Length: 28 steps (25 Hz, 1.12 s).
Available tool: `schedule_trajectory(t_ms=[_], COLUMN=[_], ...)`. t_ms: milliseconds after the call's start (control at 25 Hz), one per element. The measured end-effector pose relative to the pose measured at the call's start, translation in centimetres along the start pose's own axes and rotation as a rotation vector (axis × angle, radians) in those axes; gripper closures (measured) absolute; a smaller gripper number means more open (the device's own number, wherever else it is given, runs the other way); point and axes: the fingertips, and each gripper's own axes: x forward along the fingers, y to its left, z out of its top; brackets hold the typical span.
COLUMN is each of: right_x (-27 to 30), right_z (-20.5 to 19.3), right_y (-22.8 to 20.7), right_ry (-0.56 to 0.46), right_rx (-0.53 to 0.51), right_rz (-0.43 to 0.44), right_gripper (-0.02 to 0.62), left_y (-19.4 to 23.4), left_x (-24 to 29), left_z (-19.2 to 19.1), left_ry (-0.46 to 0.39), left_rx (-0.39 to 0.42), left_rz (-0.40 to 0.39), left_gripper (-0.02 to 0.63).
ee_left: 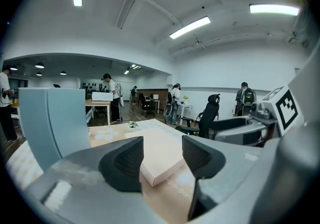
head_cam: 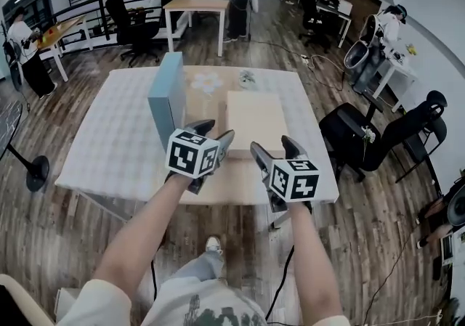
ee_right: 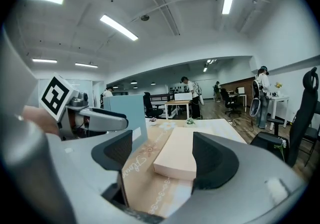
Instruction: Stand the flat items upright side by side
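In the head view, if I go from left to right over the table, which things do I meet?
Blue box → left tongs → beige box.

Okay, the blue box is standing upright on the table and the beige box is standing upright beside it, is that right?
No: the beige box lies flat on the table, as the head view shows. The blue box does stand upright beside it.
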Motion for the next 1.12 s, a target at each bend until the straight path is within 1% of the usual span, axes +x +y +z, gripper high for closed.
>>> schedule_trajectory(t_ms=[280,520,720,800,960,1120], right_x=[3.2,8.7,14.6,16.9,20.7,23.6], right_z=[-1.1,-1.8,-2.2,-2.7,-4.2,-6.0], right_y=[-5.9,-11.6,-15.4,-16.9,-19.6,-21.9], right_ry=[0.052,0.125,0.196,0.230,0.295,0.357], right_rx=[0.031,0.051,0.060,0.068,0.093,0.127], right_rz=[-0.001,0.018,0.046,0.055,0.062,0.058], right_gripper=[0.229,0.229,0.229,0.229,0.229,0.229], left_y=[2.3,5.8,10.0,11.3,13.9,15.8], left_x=[6.8,13.8,18.9,20.7,23.5,25.7], left_z=[-0.6,-1.6,-2.6,-3.2,-4.6,-6.7], left_ry=[0.046,0.099,0.146,0.165,0.206,0.240], left_rx=[-0.035,-0.099,-0.183,-0.219,-0.288,-0.361], left_rz=[0.006,0.029,0.048,0.047,0.050,0.043], left_gripper=[0.368,0.368,0.368,0.354,0.353,0.336])
